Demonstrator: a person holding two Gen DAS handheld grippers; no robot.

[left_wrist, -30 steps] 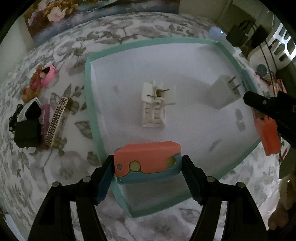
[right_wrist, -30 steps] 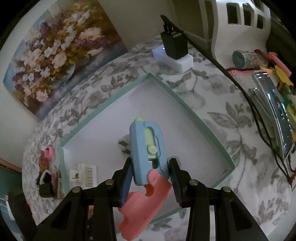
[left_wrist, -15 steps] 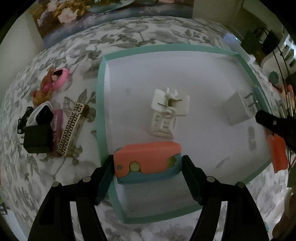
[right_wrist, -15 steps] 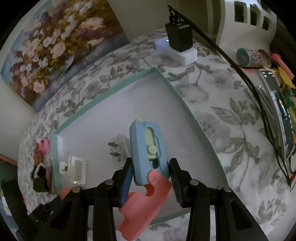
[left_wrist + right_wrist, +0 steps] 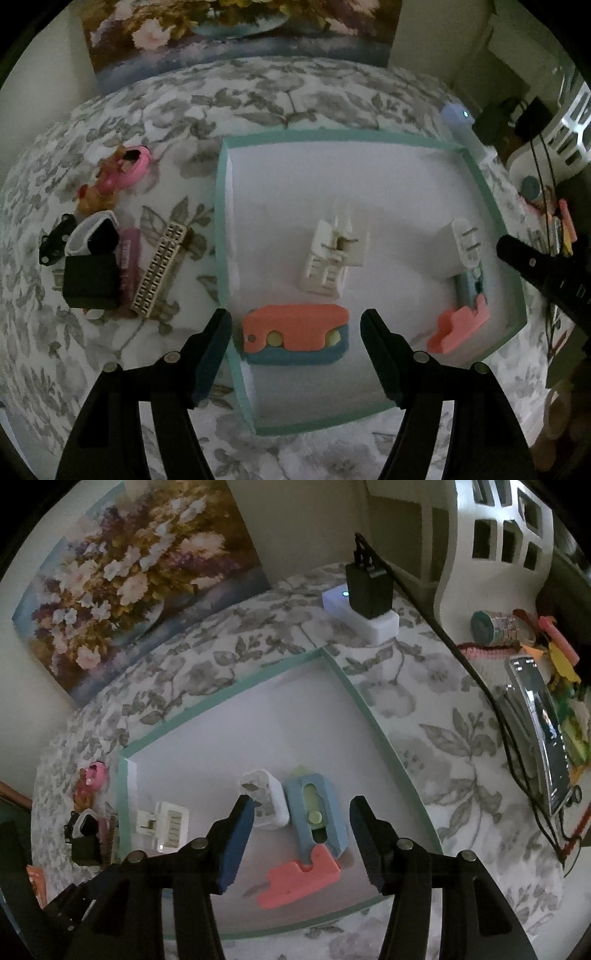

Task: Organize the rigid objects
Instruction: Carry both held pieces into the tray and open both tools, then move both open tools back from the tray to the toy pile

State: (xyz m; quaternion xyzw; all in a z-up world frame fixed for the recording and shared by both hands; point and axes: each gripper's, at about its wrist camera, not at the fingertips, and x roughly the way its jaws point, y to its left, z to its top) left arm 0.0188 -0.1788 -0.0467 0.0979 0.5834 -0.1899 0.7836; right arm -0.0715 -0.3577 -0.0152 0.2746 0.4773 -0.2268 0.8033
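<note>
A teal-rimmed white tray lies on the floral cloth. Near its left wall lies a coral-and-blue toy. My left gripper hovers open above it, with gaps on both sides of the toy. A second blue-and-coral toy lies flat on the tray floor beside a white plug adapter. Over it my right gripper has its jaws opening, and the pads are clear of the toy. A white clip-like piece rests mid-tray.
Left of the tray lie a pink toy, a black block and a patterned bar. A white power strip with a black charger sits behind the tray. A cable and a phone lie to its right.
The right jaws spread and the blue-and-coral toy dropped from them onto the tray beside the plug adapter. The left gripper rose off its toy, which stays in the tray.
</note>
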